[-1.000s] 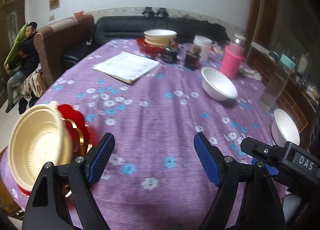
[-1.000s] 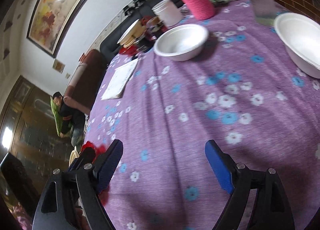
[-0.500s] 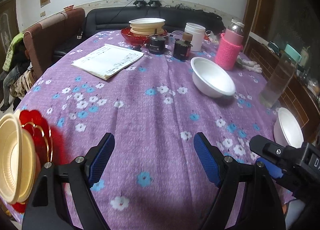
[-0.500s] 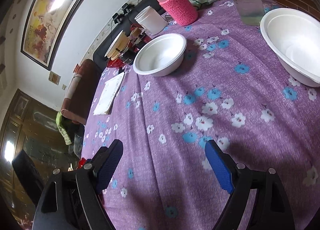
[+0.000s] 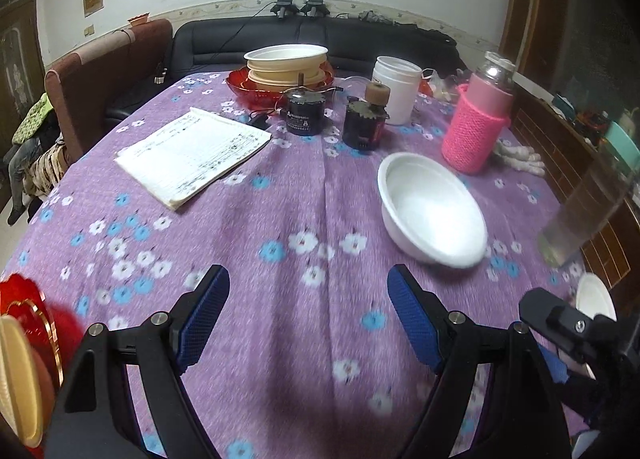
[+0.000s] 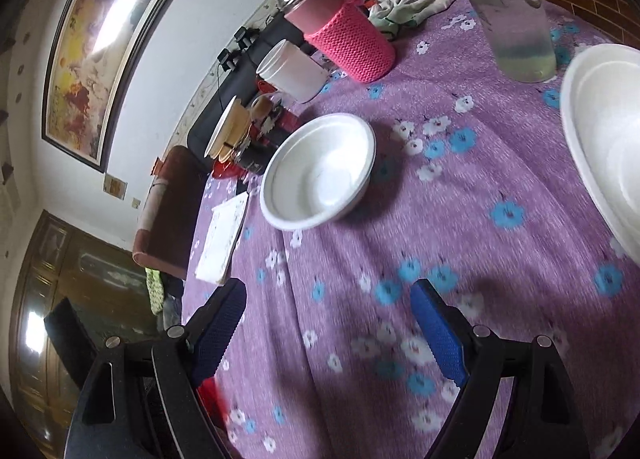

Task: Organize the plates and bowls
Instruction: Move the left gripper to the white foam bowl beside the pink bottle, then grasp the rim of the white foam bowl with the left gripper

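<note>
Desk (image 5: 248, 227), purple floral cloth: surface soft, may drag. White bowl (image 5: 432, 211) right of centre, upright; a second white bowl (image 6: 608, 147) at the near right edge. Both judged light, thin-walled, easily crushed; take at the rim. Left gripper (image 5: 308, 319) and right gripper (image 6: 328, 323) spread, empty.

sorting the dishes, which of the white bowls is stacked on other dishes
The white bowl at the far end of the table, sitting atop cream bowls on a red plate. The other white bowl sits directly on the purple tablecloth.
</note>
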Available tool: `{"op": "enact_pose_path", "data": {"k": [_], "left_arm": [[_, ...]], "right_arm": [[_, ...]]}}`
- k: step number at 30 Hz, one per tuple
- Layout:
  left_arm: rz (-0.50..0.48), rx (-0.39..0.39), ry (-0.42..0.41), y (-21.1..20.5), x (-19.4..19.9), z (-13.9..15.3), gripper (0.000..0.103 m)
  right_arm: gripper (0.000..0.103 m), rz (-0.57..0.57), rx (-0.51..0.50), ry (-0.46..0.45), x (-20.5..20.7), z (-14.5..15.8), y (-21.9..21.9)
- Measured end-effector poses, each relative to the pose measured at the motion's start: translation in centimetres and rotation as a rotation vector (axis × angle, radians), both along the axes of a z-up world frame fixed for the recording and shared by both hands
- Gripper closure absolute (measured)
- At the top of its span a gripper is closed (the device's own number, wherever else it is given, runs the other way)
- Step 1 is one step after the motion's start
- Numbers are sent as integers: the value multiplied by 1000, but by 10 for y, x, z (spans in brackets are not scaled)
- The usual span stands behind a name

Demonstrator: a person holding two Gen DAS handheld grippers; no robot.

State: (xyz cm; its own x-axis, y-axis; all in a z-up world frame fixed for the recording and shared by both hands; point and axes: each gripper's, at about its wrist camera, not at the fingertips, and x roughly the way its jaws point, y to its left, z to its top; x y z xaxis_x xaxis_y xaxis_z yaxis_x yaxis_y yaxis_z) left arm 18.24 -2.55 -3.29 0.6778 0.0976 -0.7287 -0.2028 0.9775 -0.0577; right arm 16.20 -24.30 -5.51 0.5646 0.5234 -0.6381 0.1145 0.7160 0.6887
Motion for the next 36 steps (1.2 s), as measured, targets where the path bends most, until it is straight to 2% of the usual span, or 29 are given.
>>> {"op": "enact_pose_path", "data": {"k": [6,9,16,26,28,30,36], "left_arm": [[36,-14,25,-1,25,-10,22],[35,-17,36,-3,35,-13,22],[19,-12,19,-15,57,-9,22],[28,15,52,-28,88,-24,22],[31,21,55,-28,92,-26,22],[33,21,61,-28,95,-29,22],[34,21,62,-29,100,-33,22]], "right_arm": [[18,-26,15,29,28,-11,-9],[22,-24,20,45,38,-17,-10],[23,-53,37,68,58,-27,-17],[40,-72,87,105,94,-44,-26],[42,-66,82,103,99,-45,-23],[49,-59,83,105,105,-45,-21],[59,-59,70,108,115,-48,-17]]}}
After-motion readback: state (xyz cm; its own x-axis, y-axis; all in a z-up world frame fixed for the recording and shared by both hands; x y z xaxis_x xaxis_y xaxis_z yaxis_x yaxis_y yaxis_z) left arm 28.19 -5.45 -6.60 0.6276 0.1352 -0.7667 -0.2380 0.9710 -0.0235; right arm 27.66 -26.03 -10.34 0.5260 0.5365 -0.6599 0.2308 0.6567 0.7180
